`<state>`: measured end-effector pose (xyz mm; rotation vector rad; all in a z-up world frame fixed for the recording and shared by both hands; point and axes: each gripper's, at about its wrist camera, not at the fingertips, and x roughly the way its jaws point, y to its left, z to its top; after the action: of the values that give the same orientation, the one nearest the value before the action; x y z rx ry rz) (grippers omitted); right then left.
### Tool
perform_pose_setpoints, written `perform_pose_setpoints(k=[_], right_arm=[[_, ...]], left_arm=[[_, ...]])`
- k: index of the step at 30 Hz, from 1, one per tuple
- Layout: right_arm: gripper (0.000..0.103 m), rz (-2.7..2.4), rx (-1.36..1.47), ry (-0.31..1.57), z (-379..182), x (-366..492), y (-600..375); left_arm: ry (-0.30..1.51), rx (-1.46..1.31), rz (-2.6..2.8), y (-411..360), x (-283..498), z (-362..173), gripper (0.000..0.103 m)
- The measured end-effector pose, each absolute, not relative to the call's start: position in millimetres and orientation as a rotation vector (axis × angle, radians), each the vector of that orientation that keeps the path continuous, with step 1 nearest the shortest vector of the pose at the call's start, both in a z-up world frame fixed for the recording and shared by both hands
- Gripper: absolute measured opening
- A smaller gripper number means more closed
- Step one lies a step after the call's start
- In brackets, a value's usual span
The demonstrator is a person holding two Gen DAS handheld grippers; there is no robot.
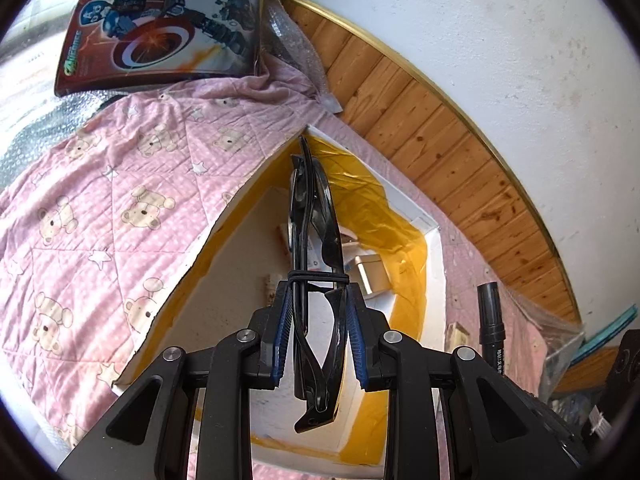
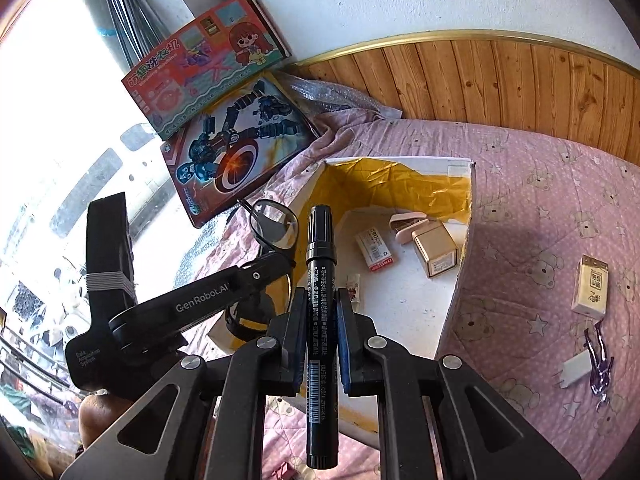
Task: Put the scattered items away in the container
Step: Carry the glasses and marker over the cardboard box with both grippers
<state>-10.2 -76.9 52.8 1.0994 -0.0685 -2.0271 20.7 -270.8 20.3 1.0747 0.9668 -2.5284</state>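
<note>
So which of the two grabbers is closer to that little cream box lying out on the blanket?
Right. The right gripper, holding the marker, sits nearer the cream box; the left gripper is across the container.

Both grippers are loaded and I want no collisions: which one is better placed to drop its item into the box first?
Left. Its gripper holds the glasses right over the box; the right gripper with the marker seems farther back.

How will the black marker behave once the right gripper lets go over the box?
The marker is a smooth, round, rigid barrel, so it will probably roll on landing. The white box walls should stop it. It looks light and sturdy, unlikely to break, though it may knock the small cartons inside.
</note>
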Motion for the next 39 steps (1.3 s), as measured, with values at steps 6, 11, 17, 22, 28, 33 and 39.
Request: perform_pose_setpoints(k=[6,11,17,22,28,33,39], right_arm=[[0.014,-2.024,1.14,-0.006,38.8,-17.8,-94.0],[0.014,-2.017,1.172,0.052,31.5,-21.5,-111.9],[0.014,-2.009,1.252,0.088,15.1,-30.7,-128.5],[0.014,-2.011,1.308,0.104,4.4,-38.0,-134.6],[0.014,-2.003,1.359,0.138,-2.4,-43.1,-141.1],[0.014,-1.998,1.4,0.159,-7.4,-45.8,-146.9],[0.014,-1.992,1.443,0.207,-14.7,-47.0,-154.5]], left_arm=[[0.878,1.122,-2.546,-270.6,13.3,14.0,0.027],[0.782,1.152,-2.555,-270.9,11.3,10.9,0.027],[0.693,1.207,-2.571,-266.0,6.8,5.3,0.027],[0.635,1.232,-2.569,-266.4,5.8,1.5,0.027],[0.559,1.294,-2.547,-265.9,1.4,-11.0,0.027],[0.536,1.341,-2.527,-264.9,-1.6,-19.7,0.028],[0.519,1.366,-2.504,-266.4,-1.9,-23.9,0.028]])
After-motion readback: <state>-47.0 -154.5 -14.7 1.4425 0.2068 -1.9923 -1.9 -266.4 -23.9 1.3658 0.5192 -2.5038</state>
